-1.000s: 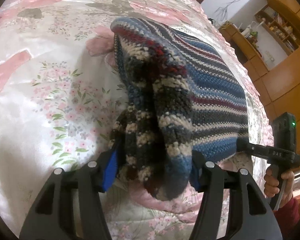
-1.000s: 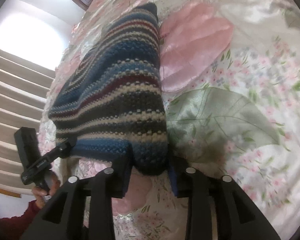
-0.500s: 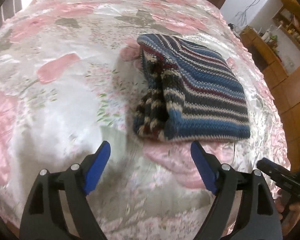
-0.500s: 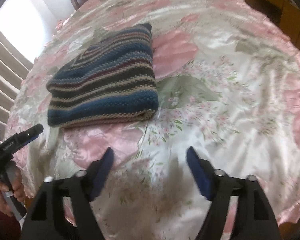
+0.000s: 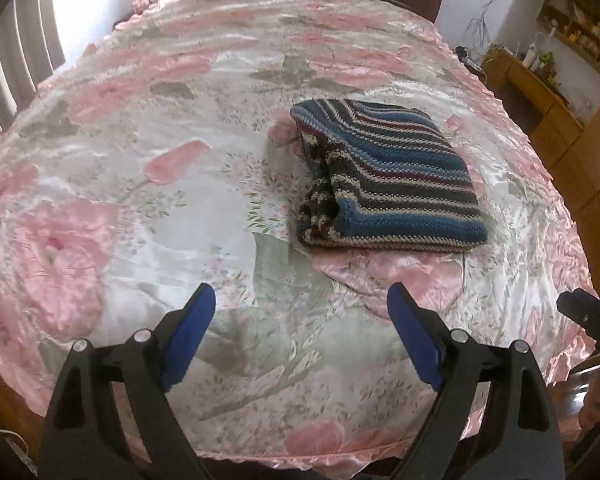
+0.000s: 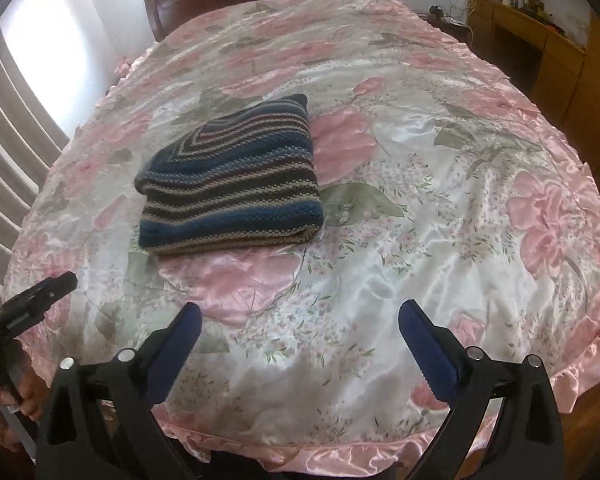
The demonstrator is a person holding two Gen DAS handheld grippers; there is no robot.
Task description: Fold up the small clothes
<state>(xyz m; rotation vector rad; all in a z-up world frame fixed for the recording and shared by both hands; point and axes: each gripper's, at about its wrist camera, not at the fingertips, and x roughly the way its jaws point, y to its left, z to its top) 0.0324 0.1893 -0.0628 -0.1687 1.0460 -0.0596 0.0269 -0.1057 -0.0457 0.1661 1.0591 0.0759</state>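
On the bed (image 6: 440, 168), the sweater (image 6: 236, 188) is lying fully folded; both grippers (image 5: 300, 320) (image 6: 300, 332) are being held short of it, fingers spread, nothing gripped.

A bed is covered by a satin bedspread (image 5: 148, 216) printed with large pink flowers and grey-green leaves on a white ground, with a pink ruffled hem (image 6: 580, 380) along its near edge. A dark wooden headboard (image 6: 204, 0) stands at the far end. Vertical blinds (image 6: 8, 148) and a bright window (image 5: 88, 4) lie to the left. Light wooden cabinets (image 6: 540, 56) stand to the right, with shelves (image 5: 572, 28) holding small items too small to identify. Cables (image 5: 480, 20) hang on the white wall.
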